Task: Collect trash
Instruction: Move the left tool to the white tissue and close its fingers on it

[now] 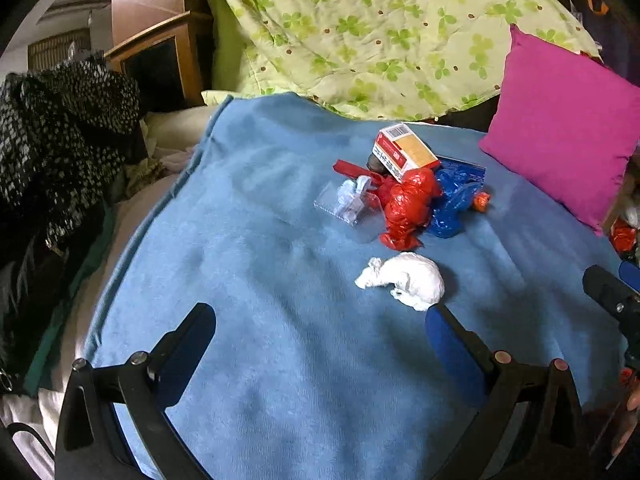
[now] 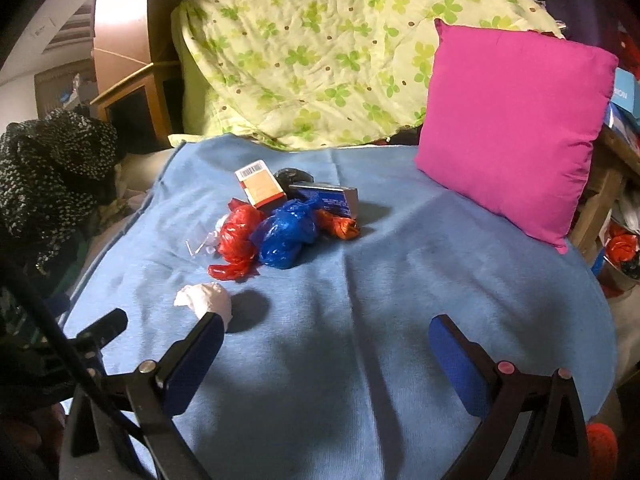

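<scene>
A pile of trash lies on the blue blanket (image 1: 240, 280): a red-and-orange carton (image 1: 404, 150), a crumpled red plastic bag (image 1: 408, 208), a crumpled blue bag (image 1: 452, 204), clear plastic packaging (image 1: 348, 204) and a small orange wad (image 1: 482, 201). A white crumpled tissue (image 1: 404, 280) lies nearer, just beyond my left gripper's right fingertip. My left gripper (image 1: 320, 320) is open and empty. In the right wrist view the pile also shows the carton (image 2: 260, 186), a blue box (image 2: 326, 198), red bag (image 2: 236, 240), blue bag (image 2: 286, 236) and tissue (image 2: 206, 300). My right gripper (image 2: 326, 332) is open and empty.
A magenta pillow (image 2: 516, 132) leans at the right. A green clover quilt (image 2: 320, 48) is heaped behind. Black speckled clothing (image 1: 60, 128) lies at the left. A container with trash bags (image 2: 622, 256) stands off the bed's right edge.
</scene>
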### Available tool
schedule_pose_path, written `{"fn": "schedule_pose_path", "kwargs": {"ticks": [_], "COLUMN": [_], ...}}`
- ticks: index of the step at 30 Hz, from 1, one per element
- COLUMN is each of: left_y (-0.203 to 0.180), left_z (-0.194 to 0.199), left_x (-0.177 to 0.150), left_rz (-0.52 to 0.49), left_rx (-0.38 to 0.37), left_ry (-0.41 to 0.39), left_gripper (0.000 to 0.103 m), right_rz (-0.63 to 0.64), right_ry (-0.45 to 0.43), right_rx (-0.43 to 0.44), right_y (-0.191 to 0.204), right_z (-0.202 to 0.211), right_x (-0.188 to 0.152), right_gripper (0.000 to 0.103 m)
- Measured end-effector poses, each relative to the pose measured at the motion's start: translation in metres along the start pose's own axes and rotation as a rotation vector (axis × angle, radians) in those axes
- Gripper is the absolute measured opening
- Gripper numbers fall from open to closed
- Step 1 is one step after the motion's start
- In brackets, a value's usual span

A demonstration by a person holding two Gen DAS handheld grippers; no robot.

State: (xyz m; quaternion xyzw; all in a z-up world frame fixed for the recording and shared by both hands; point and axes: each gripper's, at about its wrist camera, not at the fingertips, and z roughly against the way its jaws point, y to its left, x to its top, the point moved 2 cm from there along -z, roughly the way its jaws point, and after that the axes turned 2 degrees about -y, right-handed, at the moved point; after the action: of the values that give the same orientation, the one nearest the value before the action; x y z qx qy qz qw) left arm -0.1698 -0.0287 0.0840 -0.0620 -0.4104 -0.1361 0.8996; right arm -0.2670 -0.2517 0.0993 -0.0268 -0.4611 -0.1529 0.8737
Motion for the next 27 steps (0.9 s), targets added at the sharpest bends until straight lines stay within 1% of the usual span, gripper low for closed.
{"fn": "schedule_pose_path", "kwargs": {"ticks": [4,8,11,13,18,23,24,25,26,27], "left_y": [-0.004,-0.025,-0.04,-0.047,-0.061,-0.066,-0.066,-0.064,-0.064,-0.064], "left_z": [-0.006,-0.02,-0.034,-0.044,-0.074,-0.096,-0.099,-0.101,-0.102,-0.105], "left_x": [-0.01,-0.013,-0.008,-0.002,0.01,0.014,0.014,0.014,0.014,0.013], "left_rz": [0.036,-0.01,-0.054,-0.061,-0.042,-0.043,-0.038,-0.031,-0.031,-0.037], "left_rx": [-0.067,-0.124,-0.126,-0.128,-0.129,-0.091,-0.093,-0.103,-0.113,-0.124], "left_ry": [0.036,0.07,0.082,0.085,0.125,0.15,0.155,0.154,0.159,0.172], "left_gripper": [0.103,0.103,0.103,0.103,0.103,0.103,0.103,0.096,0.08,0.067], "right_rz": [-0.049,-0.101,-0.158,-0.179,-0.202,-0.228,-0.234,-0.239,-0.241,-0.242], "right_ry": [-0.008,0.013,0.027,0.021,0.019,0.029,0.03,0.03,0.032,0.035], "right_rx": [0.005,0.029,0.063,0.073,0.08,0.094,0.095,0.095,0.095,0.094], "right_y": [-0.012,-0.022,-0.031,-0.036,-0.038,-0.042,-0.043,-0.043,-0.043,-0.043], "right_z": [0.002,-0.005,-0.009,-0.01,-0.011,-0.015,-0.015,-0.015,-0.015,-0.016], "right_x": [-0.012,-0.024,-0.027,-0.028,-0.03,-0.032,-0.032,-0.032,-0.033,-0.033], "right_gripper": [0.103,0.103,0.103,0.103,0.103,0.103,0.103,0.103,0.103,0.103]}}
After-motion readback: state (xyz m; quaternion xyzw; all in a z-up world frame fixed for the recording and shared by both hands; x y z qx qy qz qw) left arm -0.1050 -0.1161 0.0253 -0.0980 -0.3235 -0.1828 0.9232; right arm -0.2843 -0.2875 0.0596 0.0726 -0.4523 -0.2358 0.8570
